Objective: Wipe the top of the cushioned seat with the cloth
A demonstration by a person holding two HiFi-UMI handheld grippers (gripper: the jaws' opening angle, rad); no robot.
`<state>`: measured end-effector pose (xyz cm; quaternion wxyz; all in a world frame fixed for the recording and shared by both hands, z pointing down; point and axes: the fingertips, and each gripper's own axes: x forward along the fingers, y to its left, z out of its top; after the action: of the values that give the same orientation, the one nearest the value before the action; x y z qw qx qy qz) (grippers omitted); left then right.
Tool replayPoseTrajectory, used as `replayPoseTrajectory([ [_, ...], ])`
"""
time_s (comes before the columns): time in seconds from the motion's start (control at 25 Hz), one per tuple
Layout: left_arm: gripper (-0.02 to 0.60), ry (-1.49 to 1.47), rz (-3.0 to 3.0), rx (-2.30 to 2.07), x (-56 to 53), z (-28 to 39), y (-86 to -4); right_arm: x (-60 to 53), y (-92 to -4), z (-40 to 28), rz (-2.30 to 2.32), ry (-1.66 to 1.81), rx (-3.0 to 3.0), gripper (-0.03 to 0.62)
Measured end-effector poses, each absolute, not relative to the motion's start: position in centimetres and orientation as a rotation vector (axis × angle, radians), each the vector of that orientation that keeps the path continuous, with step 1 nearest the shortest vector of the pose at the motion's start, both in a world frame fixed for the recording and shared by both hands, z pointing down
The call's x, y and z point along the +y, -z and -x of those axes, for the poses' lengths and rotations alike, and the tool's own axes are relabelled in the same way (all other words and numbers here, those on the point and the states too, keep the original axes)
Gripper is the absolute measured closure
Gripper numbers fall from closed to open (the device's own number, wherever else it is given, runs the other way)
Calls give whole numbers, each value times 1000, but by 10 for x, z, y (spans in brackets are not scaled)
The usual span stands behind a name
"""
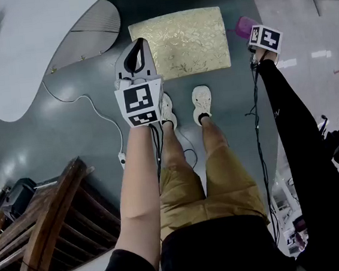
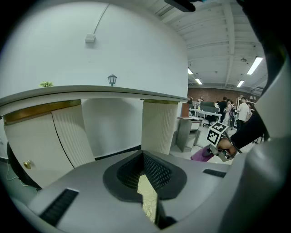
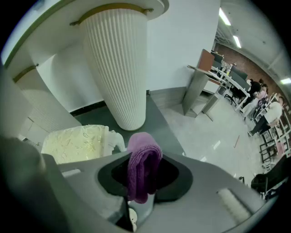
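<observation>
The cushioned seat (image 1: 181,43) is a low cream-gold patterned pad on the grey floor ahead of my feet. My left gripper (image 1: 138,45) hangs over its left edge, jaws together and holding nothing. Through the slit between those jaws a strip of the seat (image 2: 148,200) shows. My right gripper (image 1: 252,33) is at the seat's right side, shut on a folded purple cloth (image 1: 244,26). In the right gripper view the cloth (image 3: 143,164) hangs over the jaws, with the seat (image 3: 75,143) to its left.
A white curved table (image 1: 27,44) with ribbed pedestal bases (image 3: 116,68) stands left and behind the seat. A dark wooden chair (image 1: 47,229) is at lower left. A white cable (image 1: 94,109) crosses the floor. My white shoes (image 1: 201,101) stand just before the seat.
</observation>
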<state>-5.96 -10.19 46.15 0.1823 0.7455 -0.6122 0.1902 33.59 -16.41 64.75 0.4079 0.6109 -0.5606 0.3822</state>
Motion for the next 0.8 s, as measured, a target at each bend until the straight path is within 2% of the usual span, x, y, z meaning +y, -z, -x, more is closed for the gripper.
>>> replayPoseTrajectory([
  [0.12, 581, -536, -2093, -1735, -101, 67, -463, -177, -639, -308, -1528, -955, -1501, 513],
  [0.28, 581, -522, -2089, -1734, -101, 77, -467, -201, -622, -239, -1492, -957, -1701, 513],
  [0.56, 581, -507, -2070, -1733, -95, 109, -470, -213, -598, -63, -1266, -1106, -2025, 513],
  [0.8, 581, -536, -2028, -1778, -86, 147, -477, -174, -606, 85, -904, -1290, -2167, 513],
])
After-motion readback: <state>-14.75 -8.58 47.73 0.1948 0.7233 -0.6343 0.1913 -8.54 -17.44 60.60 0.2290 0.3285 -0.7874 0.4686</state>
